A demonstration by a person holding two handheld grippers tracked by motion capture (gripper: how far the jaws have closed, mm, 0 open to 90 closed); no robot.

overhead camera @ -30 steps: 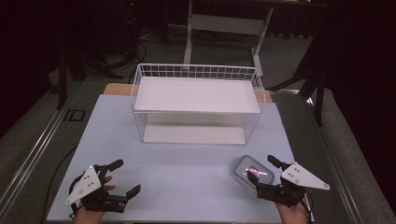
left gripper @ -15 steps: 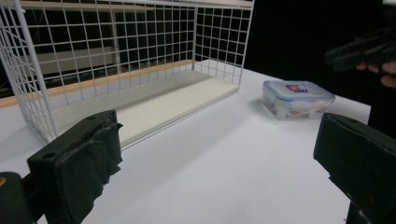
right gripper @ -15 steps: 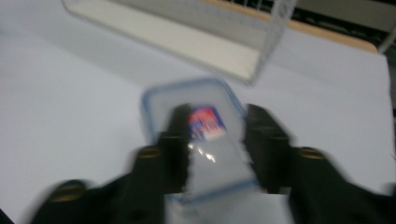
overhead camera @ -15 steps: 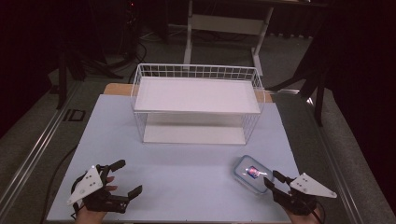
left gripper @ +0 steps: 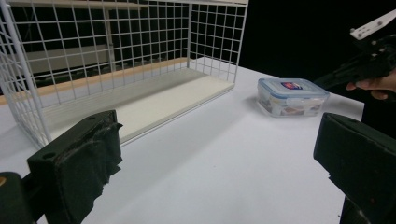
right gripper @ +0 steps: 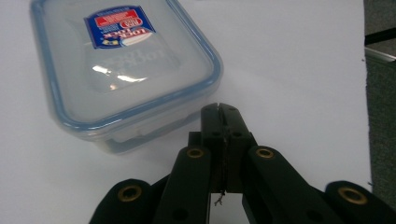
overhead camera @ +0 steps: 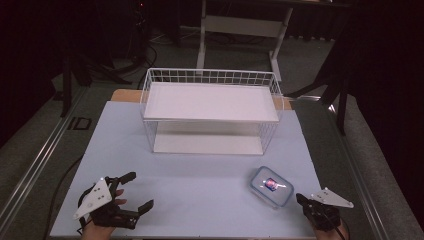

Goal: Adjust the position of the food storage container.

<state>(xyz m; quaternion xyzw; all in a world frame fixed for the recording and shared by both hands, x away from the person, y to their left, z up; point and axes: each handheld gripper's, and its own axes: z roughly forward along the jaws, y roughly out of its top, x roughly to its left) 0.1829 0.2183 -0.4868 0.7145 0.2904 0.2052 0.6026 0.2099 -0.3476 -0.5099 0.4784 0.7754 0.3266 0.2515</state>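
Right gripper view, right hand-held gripper (right gripper: 223,108) just clenched empty, lowered, seemingly touching container (right gripper: 126,70).

You have one clear plastic food box with a blue-rimmed snap lid (overhead camera: 271,185), and on that lid one red-and-blue label (right gripper: 119,26). You have one white wire rack (overhead camera: 210,111), with two white shelf boards in it, one upper and one lower. You hold two black two-jaw grippers, one left gripper (overhead camera: 135,191) and one right gripper (overhead camera: 300,198). One pale blue table top (overhead camera: 200,200) carries all of it.
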